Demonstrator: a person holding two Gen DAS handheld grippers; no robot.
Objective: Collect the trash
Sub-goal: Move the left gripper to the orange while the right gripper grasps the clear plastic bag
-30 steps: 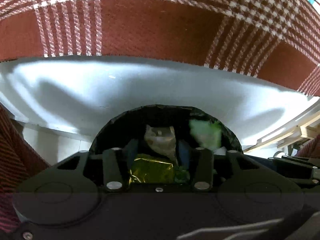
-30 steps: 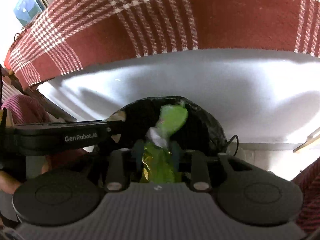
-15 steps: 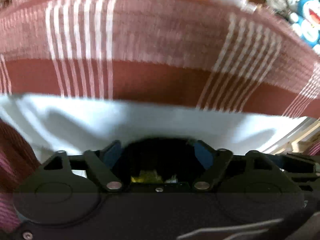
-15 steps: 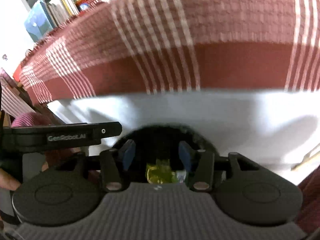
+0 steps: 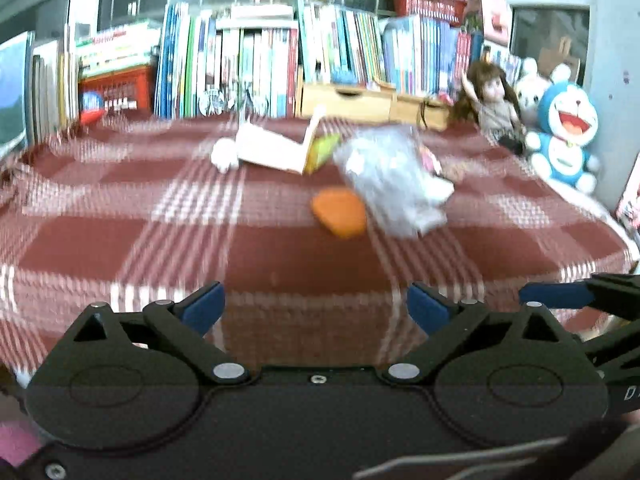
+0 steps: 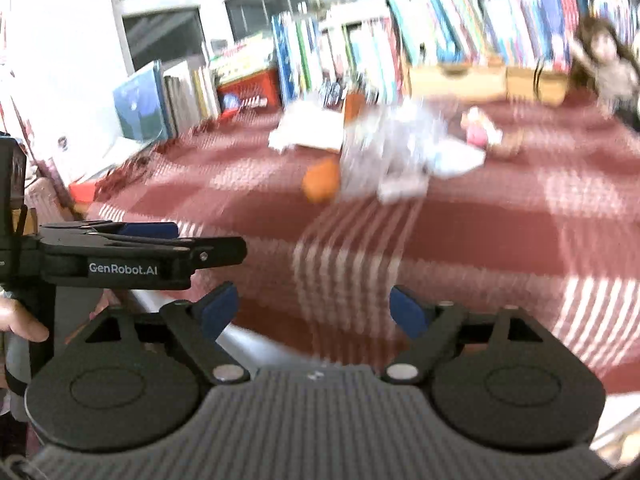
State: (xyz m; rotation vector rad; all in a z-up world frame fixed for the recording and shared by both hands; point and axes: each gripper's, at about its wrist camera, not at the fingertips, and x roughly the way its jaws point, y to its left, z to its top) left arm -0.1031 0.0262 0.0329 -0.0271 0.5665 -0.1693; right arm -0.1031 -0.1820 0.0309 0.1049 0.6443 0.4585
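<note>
Facing the plaid-covered bed, I am seeing the trash lying well toward the far side: a crumpled clear plastic bag at centre-right, a pale open box to its left, an orange scrap just nearer. I am holding both the left gripper and the right gripper spread wide and empty at the near edge. I am worrying about the blur (both views are smeared), which could make me misjudge the reach. Slippery film could be sliding out of a shallow pinch, and the small scrap could be getting pushed away by the bag.
</note>
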